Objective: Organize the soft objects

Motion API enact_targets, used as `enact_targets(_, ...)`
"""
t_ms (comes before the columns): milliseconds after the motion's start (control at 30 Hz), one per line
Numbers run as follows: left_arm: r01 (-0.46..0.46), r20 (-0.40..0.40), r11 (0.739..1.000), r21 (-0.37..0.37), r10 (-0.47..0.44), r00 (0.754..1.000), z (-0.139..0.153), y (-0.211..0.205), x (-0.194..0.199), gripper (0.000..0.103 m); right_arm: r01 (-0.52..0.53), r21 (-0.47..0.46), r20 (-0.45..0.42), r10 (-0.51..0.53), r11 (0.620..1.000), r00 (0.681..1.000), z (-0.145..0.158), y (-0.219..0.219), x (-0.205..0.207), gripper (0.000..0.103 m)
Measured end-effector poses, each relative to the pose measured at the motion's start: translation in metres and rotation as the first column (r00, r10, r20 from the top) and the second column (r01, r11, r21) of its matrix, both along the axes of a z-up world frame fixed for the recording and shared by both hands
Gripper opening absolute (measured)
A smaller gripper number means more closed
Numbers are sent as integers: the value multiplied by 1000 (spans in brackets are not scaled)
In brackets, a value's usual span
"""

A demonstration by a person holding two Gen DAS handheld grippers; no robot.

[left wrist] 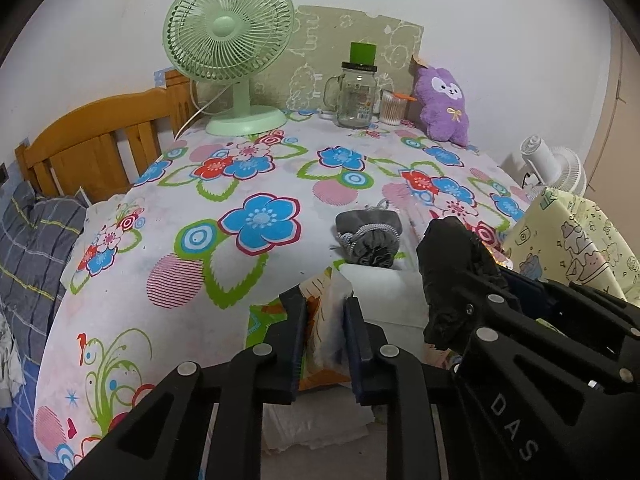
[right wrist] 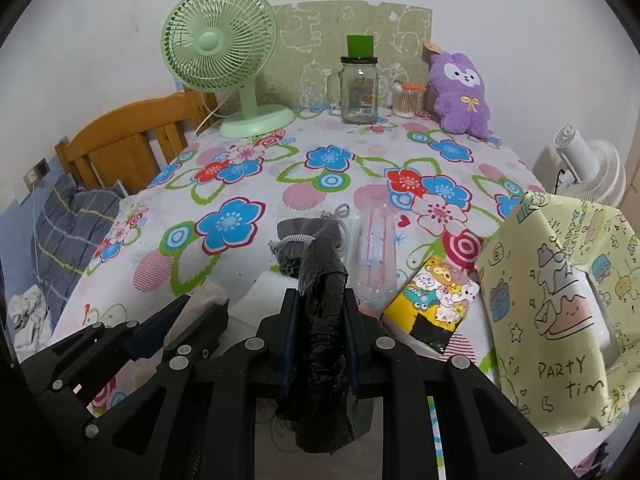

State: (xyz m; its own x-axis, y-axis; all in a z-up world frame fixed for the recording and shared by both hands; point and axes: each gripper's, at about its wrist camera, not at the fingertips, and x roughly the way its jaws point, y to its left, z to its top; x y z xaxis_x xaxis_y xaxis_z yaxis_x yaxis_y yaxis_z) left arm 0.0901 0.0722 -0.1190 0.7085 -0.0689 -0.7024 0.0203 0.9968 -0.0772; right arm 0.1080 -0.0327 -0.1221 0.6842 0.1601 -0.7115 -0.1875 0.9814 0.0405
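My left gripper (left wrist: 323,300) is shut on a thin plastic packet with orange print (left wrist: 326,336), held just above the near edge of the flowered tablecloth (left wrist: 160,240). My right gripper (right wrist: 320,296) is shut on a crumpled black plastic bag (right wrist: 320,360), which hangs down between its fingers. Both grippers hover side by side, the left one (right wrist: 204,304) at the lower left of the right wrist view. A grey drawstring pouch (right wrist: 304,236) lies just beyond the black bag. A purple plush toy (right wrist: 460,92) leans against the back wall.
A green fan (right wrist: 220,48), a glass jar (right wrist: 358,88) and a cotton-swab pot (right wrist: 404,102) stand at the back. Right of the grippers lie a clear packet (right wrist: 372,256) and a yellow cartoon tissue pack (right wrist: 432,300). A yellow paper bag (right wrist: 560,300) stands further right. A white block (right wrist: 264,288) lies nearby.
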Motion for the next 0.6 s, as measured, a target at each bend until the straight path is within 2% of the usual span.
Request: enact_targets(600, 6, 54, 1000, 30, -7, 998, 37, -21, -12, 15, -2, 33, 55, 0, 999, 998, 35, -22, -13, 23)
